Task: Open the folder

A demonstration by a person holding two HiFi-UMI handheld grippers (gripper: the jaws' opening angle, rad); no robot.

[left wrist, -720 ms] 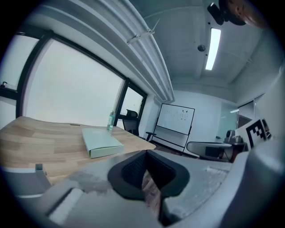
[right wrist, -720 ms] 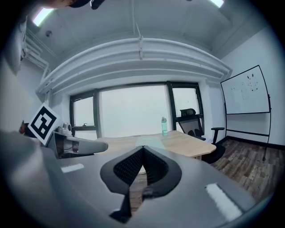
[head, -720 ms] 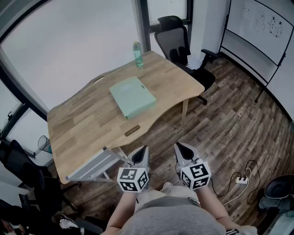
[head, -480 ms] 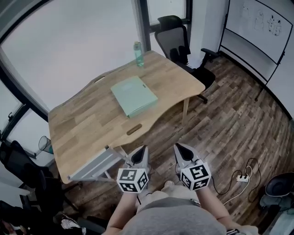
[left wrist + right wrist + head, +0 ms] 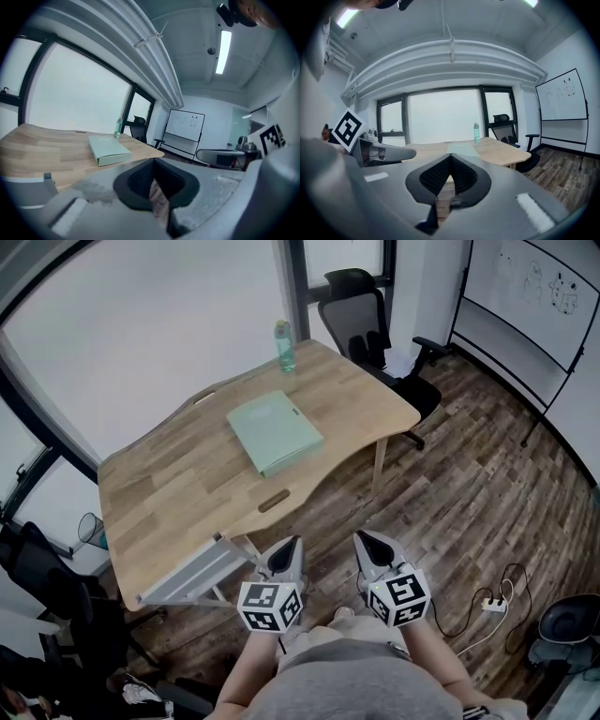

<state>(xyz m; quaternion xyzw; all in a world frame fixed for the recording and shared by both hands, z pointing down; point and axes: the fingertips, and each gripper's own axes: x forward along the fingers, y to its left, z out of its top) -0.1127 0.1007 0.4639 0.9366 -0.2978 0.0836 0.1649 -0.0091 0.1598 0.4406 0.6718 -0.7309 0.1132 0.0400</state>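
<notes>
Office room with a wood-plank floor; I'm standing short of the wooden table, both claws closed and empty.

My left gripper has its jaws pressed together with nothing between them, and the right gripper looks the same in its own view. I hold the two side by side close to my body, tipped slightly downward. They are over the floor, just off the table's near edge and not touching it. Beyond them the pale green folder lies flat and closed on the tabletop, well apart from both claws. A green bottle stands upright near the far edge behind the folder. A black office chair sits at the far right corner of the table, and a whiteboard stands by the right wall.
</notes>
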